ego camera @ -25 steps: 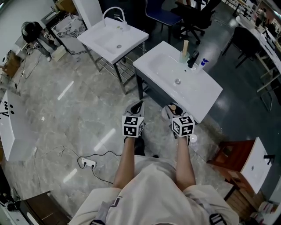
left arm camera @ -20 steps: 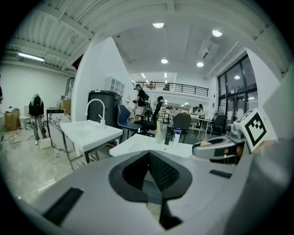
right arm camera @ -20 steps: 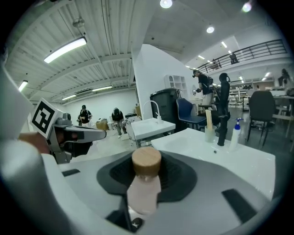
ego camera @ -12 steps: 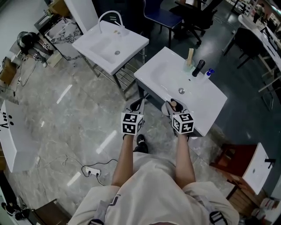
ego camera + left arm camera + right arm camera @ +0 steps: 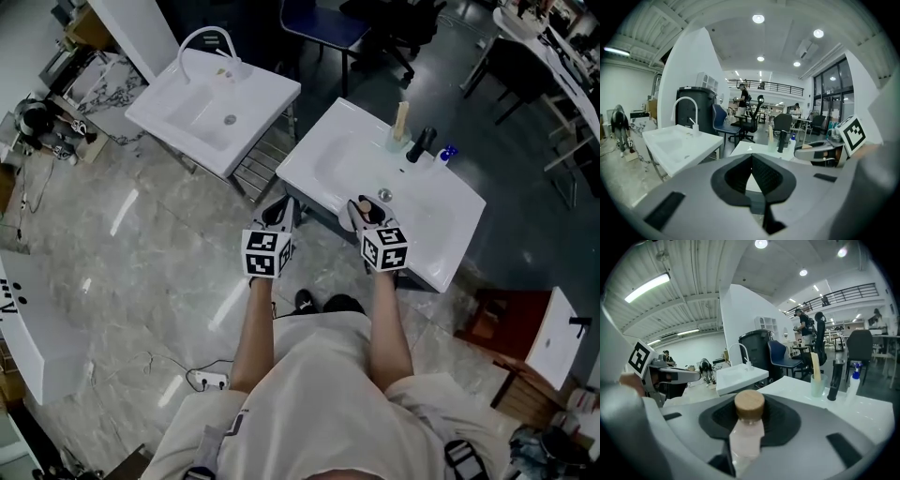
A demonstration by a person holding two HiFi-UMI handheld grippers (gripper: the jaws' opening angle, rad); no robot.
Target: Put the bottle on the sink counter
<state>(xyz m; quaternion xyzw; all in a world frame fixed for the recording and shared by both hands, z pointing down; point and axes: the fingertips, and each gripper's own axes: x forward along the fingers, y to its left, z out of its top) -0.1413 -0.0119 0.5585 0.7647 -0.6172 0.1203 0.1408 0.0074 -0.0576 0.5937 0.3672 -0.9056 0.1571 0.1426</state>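
A small clear bottle (image 5: 746,439) with a round wooden cap (image 5: 749,404) stands upright between the jaws of my right gripper (image 5: 750,427), which is shut on it. In the head view the right gripper (image 5: 365,212) and the bottle's cap (image 5: 367,207) hang over the front edge of the nearer white sink counter (image 5: 441,248). To its left, my left gripper (image 5: 277,215) is in front of that counter's left corner. Its pads (image 5: 761,176) meet with nothing between them.
At the back of the counter stand a cup with a pale stick (image 5: 399,129), a black faucet (image 5: 420,143) and a blue-capped bottle (image 5: 446,153). A second white sink (image 5: 178,117) with an arched faucet is to the left. A wooden stool (image 5: 495,323) is at the right, a power strip (image 5: 212,381) on the floor.
Both grippers and the view have moved forward toward the nearer sink. The right gripper, still holding the bottle, has come over the counter's front edge.
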